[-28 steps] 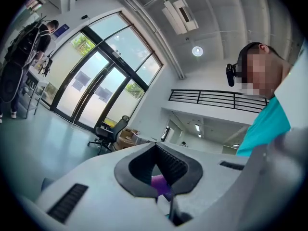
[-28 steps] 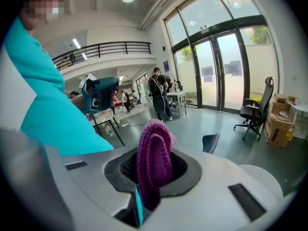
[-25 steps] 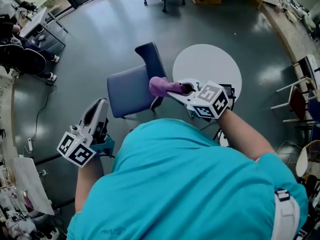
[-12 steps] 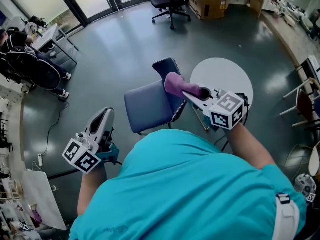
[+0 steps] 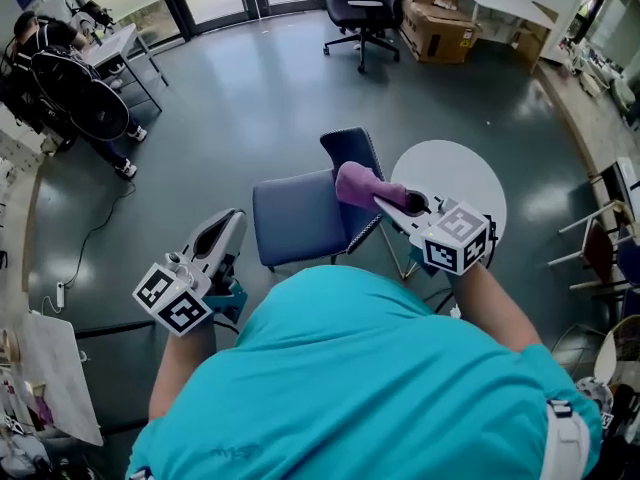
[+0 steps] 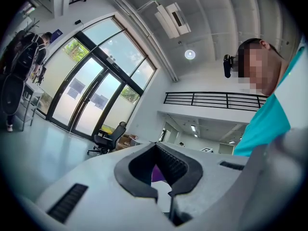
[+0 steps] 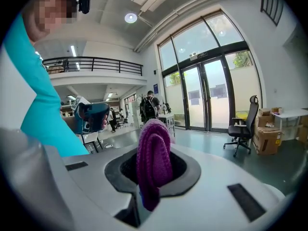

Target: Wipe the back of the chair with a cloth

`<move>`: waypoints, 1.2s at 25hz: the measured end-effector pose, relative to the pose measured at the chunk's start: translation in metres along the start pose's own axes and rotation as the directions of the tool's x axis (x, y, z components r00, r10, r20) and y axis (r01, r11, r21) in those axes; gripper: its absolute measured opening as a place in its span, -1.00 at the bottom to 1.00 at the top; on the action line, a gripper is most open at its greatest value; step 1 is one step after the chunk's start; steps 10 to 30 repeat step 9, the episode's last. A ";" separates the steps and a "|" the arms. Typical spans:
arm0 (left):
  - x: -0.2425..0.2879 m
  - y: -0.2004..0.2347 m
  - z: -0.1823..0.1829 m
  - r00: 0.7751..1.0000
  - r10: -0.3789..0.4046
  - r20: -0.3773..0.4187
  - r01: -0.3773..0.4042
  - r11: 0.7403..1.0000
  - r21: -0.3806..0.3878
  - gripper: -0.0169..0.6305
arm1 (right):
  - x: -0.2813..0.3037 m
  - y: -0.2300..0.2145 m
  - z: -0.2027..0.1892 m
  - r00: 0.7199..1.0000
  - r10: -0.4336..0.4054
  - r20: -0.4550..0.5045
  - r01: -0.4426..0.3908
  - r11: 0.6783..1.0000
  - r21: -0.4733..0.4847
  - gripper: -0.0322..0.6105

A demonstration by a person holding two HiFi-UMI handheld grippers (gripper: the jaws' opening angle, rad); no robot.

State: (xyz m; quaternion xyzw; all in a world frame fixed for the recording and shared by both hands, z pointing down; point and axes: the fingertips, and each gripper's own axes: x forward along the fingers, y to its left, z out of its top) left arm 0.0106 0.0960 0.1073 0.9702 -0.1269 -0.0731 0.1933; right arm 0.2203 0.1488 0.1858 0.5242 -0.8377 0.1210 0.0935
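Observation:
A blue chair stands on the grey floor ahead of me, its backrest on the right side of the seat. A bunched purple cloth is pressed to the near face of the backrest. My right gripper is shut on the cloth, and in the right gripper view the cloth sticks up between the pads of the right gripper. My left gripper hangs left of the seat, away from the chair. The left gripper is shut with nothing in it.
A round white table stands just right of the chair. A black office chair and cardboard boxes are farther back. A person sits at a desk far left. More chairs line the right edge.
The head view has tilted up, so chair and table sit lower and more to the right. The right gripper with the cloth stays at the backrest. The left gripper holds its place.

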 end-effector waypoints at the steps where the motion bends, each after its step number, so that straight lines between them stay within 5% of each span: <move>1: 0.000 0.002 -0.001 1.000 0.004 0.002 -0.004 1.000 -0.003 -0.97 | 0.001 -0.002 0.000 1.000 0.002 -0.001 -0.002 1.000 -0.002 -0.73; 30: 0.009 0.010 -0.007 1.000 0.015 0.003 -0.015 1.000 -0.025 -0.97 | 0.010 -0.010 0.002 1.000 0.021 -0.013 -0.021 1.000 -0.021 -0.73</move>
